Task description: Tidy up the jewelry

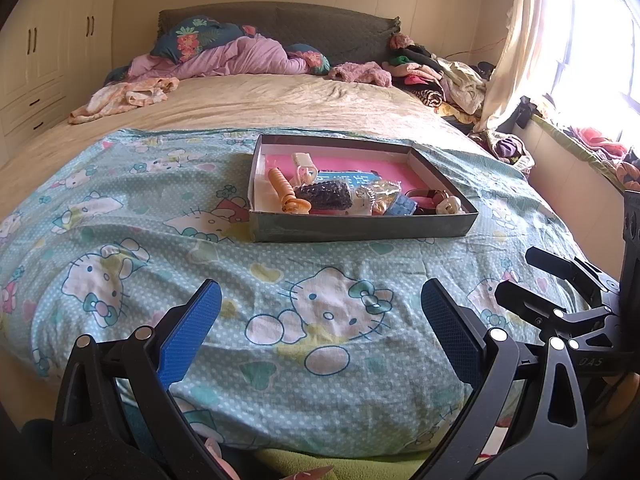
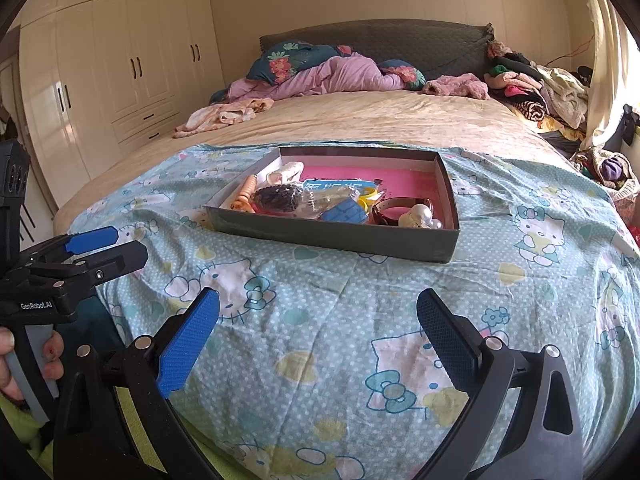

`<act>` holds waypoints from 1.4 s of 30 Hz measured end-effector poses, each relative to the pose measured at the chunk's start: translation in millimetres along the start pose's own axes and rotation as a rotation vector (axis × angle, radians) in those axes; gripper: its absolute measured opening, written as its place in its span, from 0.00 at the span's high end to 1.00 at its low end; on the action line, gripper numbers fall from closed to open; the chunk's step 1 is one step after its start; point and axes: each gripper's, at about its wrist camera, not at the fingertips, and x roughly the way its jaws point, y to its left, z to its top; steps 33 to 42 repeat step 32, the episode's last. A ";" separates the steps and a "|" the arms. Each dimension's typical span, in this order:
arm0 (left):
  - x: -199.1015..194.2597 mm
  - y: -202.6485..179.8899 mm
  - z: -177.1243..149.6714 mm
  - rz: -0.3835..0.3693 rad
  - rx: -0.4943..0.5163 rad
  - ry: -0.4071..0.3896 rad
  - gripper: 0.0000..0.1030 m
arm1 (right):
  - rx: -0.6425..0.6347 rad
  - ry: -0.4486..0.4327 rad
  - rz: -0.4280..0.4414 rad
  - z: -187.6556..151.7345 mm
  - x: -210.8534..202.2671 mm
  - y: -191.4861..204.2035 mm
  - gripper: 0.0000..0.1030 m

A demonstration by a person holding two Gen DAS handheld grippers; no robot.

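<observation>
1. We see the jewelry box (image 1: 362, 190) on the Hello Kitty sheet (image 1: 120, 216), well ahead of both grippers.
2. L gripper (image 1: 320, 324) spread, empty; R gripper (image 2: 318, 324) spread, empty.
3. Contents jumbled; pearl piece (image 2: 420, 216) clear, others hard to ID.

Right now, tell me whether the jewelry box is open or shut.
Open. The box on the Hello Kitty sheet has no lid; the pearls and orange beads inside show from above.
</observation>
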 end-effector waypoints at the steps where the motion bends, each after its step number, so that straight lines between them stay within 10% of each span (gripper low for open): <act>1: 0.4 0.4 0.0 0.001 0.000 0.001 0.09 | 0.000 -0.001 0.000 0.0 -0.3 -0.1 0.04; 21: 12.3 34.0 5.9 0.070 -0.106 0.036 0.09 | 0.135 0.017 -0.124 1.1 10.4 -67.7 0.04; 32: 80.1 206.4 62.0 0.445 -0.351 0.123 0.09 | 0.357 0.076 -0.537 17.9 48.9 -267.5 0.04; 42: 80.1 206.4 62.0 0.445 -0.351 0.123 0.09 | 0.357 0.076 -0.537 17.9 48.9 -267.5 0.04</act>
